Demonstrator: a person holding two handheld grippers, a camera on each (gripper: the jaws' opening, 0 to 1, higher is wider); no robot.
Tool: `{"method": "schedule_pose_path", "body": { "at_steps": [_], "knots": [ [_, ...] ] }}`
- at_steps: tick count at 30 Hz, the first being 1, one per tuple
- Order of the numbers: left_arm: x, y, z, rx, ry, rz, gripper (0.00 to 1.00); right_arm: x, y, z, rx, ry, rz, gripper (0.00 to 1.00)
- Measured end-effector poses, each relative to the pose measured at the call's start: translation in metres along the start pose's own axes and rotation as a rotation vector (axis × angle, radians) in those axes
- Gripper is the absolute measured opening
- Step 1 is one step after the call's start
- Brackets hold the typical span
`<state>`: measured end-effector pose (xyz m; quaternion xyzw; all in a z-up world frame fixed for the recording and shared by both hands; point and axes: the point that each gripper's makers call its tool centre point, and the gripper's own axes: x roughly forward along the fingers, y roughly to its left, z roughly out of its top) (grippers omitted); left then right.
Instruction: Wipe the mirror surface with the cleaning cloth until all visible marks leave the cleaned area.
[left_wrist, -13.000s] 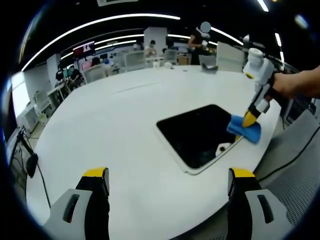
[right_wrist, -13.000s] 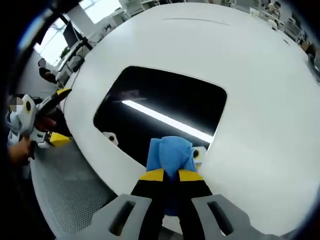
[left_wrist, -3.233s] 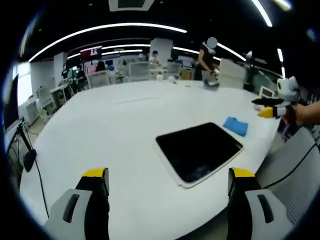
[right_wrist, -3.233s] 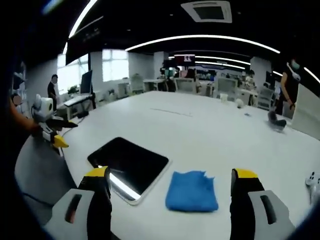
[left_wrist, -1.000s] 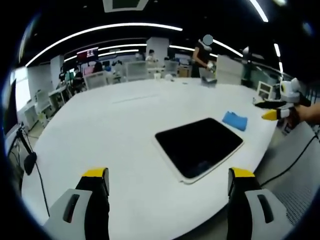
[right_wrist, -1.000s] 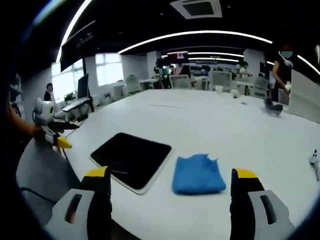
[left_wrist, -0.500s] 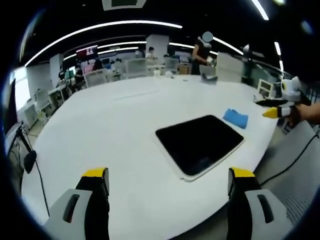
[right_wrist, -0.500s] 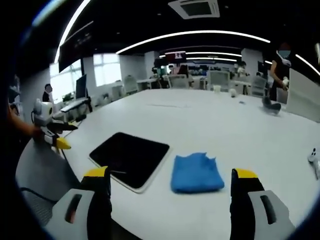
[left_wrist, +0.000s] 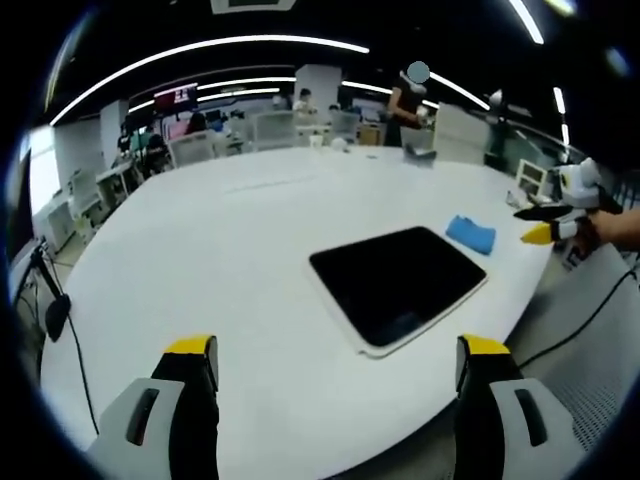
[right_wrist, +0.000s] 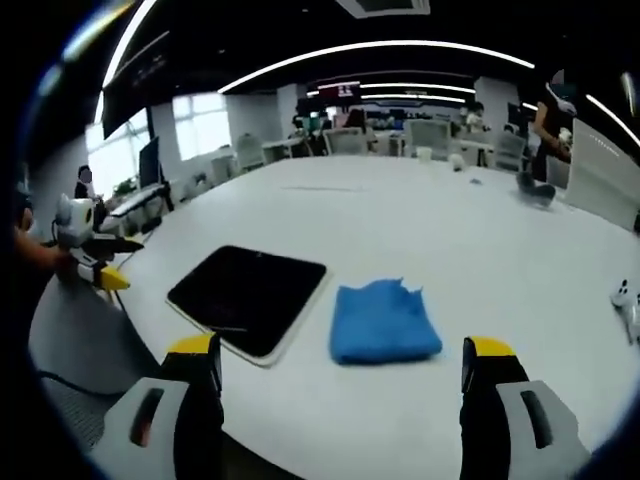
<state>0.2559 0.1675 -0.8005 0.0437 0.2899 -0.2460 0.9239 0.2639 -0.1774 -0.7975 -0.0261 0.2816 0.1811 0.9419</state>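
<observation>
The right gripper (right_wrist: 340, 400), a grey two-jaw tong with yellow-and-black tips, has its jaws spread wide with nothing between them, held back above the near edge of the large round white table (right_wrist: 480, 230); the left gripper (left_wrist: 340, 400), of the same make, is likewise spread and empty at its own side of the table. Thirteen seconds ago the right jaws were clamped on the cloth and pressing it onto the glass; since then they have let go and drawn off, and over the last second both views have barely shifted. The crumpled blue cleaning cloth (right_wrist: 384, 322) now lies flat on the table just beside the flat black rectangular mirror with a thin white rim (right_wrist: 248, 294), not touching it as far as can be told. From the left gripper view the mirror (left_wrist: 397, 284) looks evenly dark, and the cloth (left_wrist: 471, 234) sits beyond its far corner, near where the right gripper (left_wrist: 545, 222) comes in at the table edge. In the right gripper view a faint pale line shows near the mirror's near edge, which may be a reflected ceiling light or a leftover streak. Judged from this, the wiping looks finished, with mirror and cloth both left in plain sight.
</observation>
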Motion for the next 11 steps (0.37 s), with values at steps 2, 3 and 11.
{"method": "schedule_pose_path", "body": {
  "at_steps": [2, 3, 11],
  "knots": [
    [0.0001, 0.0001, 0.0001, 0.001, 0.000, 0.000, 0.99, 0.0004, 0.0000, 0.0011, -0.003, -0.004, 0.001, 1.00],
    [0.0003, -0.0001, 0.0006, 0.004, -0.001, 0.000, 0.99, 0.0004, -0.0003, 0.0014, -0.011, -0.005, -0.002, 1.00],
    [0.0008, -0.0002, 0.0000, 0.005, 0.003, 0.003, 0.99, 0.0007, -0.0050, 0.0024, 0.010, -0.011, -0.010, 1.00]
  ]
}}
